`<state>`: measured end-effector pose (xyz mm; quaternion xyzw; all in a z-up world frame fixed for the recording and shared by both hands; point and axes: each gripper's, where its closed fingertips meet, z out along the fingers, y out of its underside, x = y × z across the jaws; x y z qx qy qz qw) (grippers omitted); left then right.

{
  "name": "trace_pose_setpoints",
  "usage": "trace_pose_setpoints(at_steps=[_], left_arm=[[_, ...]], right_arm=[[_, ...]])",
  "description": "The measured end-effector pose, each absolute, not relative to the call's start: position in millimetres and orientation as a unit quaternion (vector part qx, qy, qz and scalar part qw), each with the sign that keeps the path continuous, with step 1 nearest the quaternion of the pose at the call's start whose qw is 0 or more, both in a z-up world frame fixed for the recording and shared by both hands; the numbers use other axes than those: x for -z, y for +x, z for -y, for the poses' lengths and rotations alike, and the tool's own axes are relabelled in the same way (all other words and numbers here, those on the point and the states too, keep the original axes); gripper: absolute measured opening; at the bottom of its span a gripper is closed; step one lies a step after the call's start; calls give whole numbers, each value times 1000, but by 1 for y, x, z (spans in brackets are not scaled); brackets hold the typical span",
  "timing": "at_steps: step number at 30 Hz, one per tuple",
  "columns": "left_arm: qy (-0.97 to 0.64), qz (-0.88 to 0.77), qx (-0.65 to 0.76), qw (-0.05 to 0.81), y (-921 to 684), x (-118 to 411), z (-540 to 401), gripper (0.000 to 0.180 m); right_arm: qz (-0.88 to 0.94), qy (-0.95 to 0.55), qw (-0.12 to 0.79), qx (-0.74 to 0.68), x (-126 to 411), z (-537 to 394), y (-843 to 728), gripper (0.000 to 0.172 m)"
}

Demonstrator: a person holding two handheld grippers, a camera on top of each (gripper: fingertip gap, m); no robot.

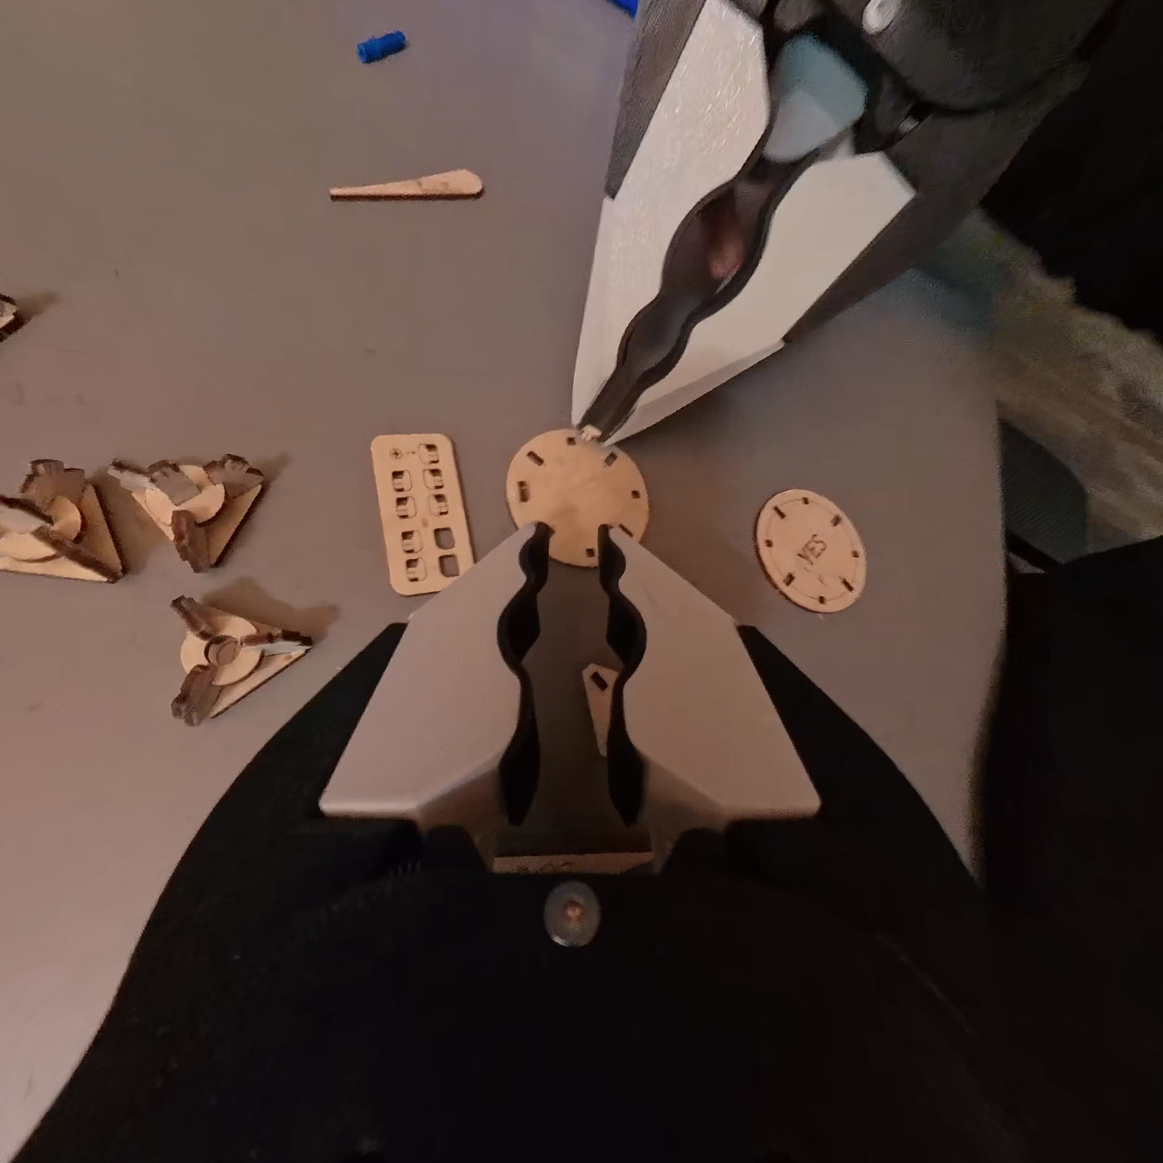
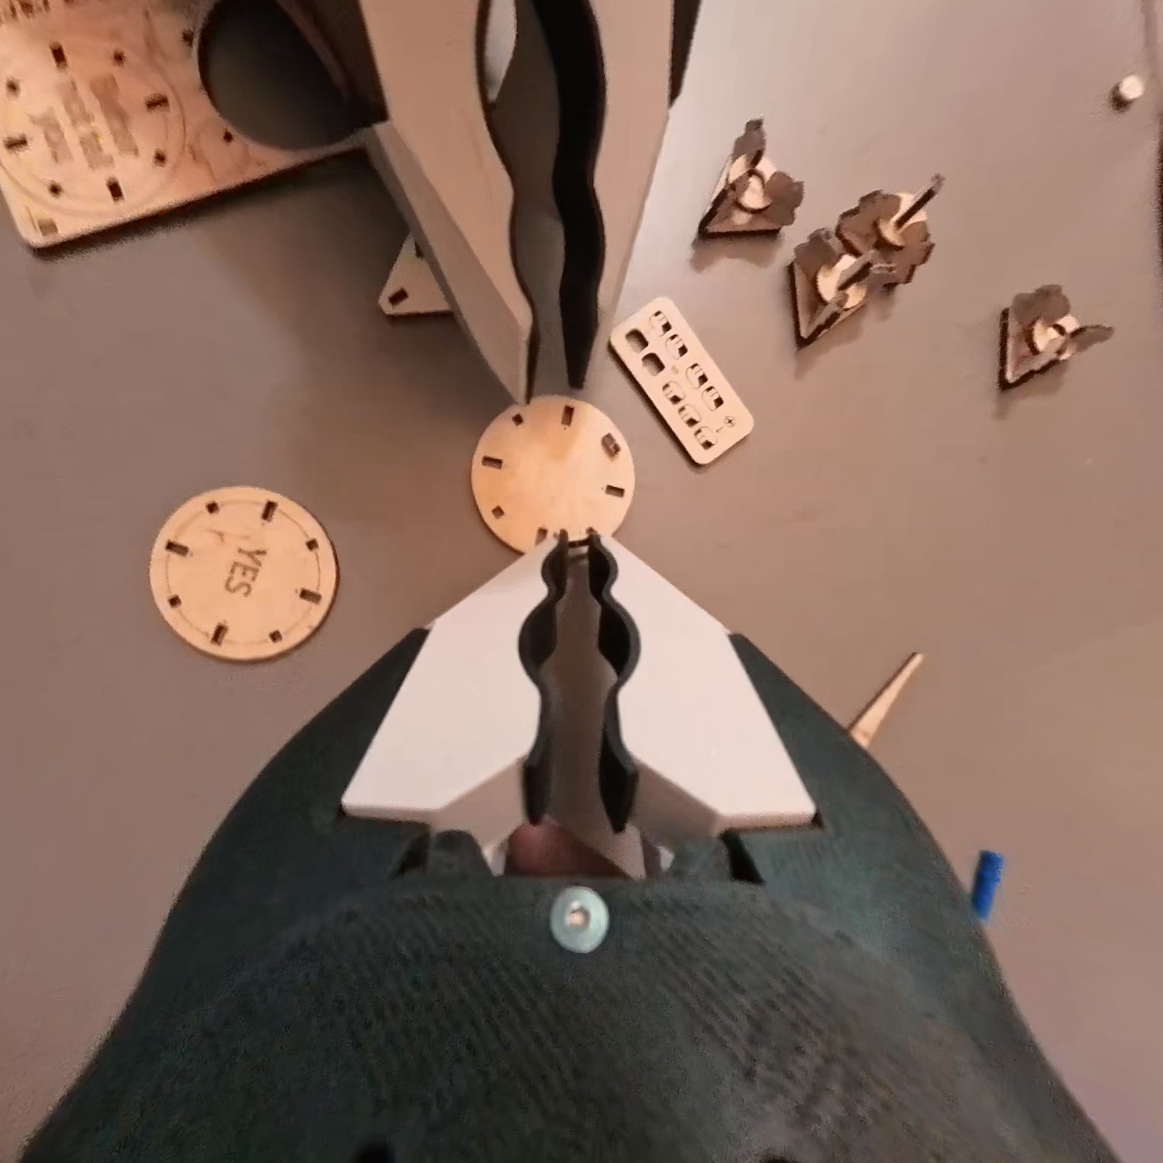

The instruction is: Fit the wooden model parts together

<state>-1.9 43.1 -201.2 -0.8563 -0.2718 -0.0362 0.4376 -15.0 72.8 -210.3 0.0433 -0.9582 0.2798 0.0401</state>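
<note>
A round wooden disc (image 1: 576,494) with slots around its rim lies flat on the grey table (image 1: 252,314). My left gripper (image 1: 574,535) is open, its two fingertips set apart over the disc's near edge and gripping nothing. In the right wrist view it (image 2: 557,381) reaches in from the top to the disc (image 2: 552,475). My right gripper (image 2: 578,540) is shut on a small wooden tab (image 2: 578,547) at the disc's rim. The left wrist view shows it (image 1: 595,431) with the pale tab at the disc's far edge.
A second disc (image 1: 810,550) with engraved writing lies to the right. A wooden card (image 1: 420,513) with small cut-outs lies left of the slotted disc. Three triangular wooden assemblies (image 1: 189,503) stand farther left. A pointed wooden stick (image 1: 409,187), a blue piece (image 1: 381,47) and a cut-out board (image 2: 94,126) lie around. Across from one pair of fingers to the other is roughly 4 cm. The left tips stand about 4 cm off the wooden card (image 1: 420,513). It is also in sight in the right wrist view (image 2: 684,375).
</note>
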Motion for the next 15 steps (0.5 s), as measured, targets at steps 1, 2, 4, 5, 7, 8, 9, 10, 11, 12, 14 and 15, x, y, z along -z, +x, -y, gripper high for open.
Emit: trace_pose_setpoints(at_steps=[1,2,4,5,7,8,9,10,11,12,14,15], left_arm=[[-862,276,27,425,-3,205,-42,14],[-867,277,20,414,-4,208,-42,13],[-877,275,10,393,-4,215,-42,14],[-879,275,6,389,-4,216,-42,14],[-878,276,9,390,-4,216,-42,14],[-877,278,16,391,-4,216,-42,14],[-875,281,23,393,-4,216,-42,13],[-873,285,30,394,-4,216,-42,12],[-871,288,35,395,-4,216,-42,12],[-870,291,40,396,-4,216,-42,11],[-869,293,44,397,-5,216,-41,11],[-868,294,44,397,-5,216,-41,11]], right_arm=[[963,57,39,-262,211,-74,-16,5],[966,68,37,-247,212,-75,-16,5],[971,89,34,-220,215,-76,-17,5],[972,98,34,-212,214,-75,-18,5],[974,117,32,-193,213,-75,-19,5],[975,127,29,-183,213,-74,-19,5],[975,135,26,-172,214,-74,-18,5],[976,142,22,-162,215,-74,-18,5],[977,150,18,-152,215,-74,-17,5],[977,157,16,-142,215,-74,-17,5],[978,169,8,-122,215,-75,-16,4],[979,172,6,-113,215,-75,-16,4]])
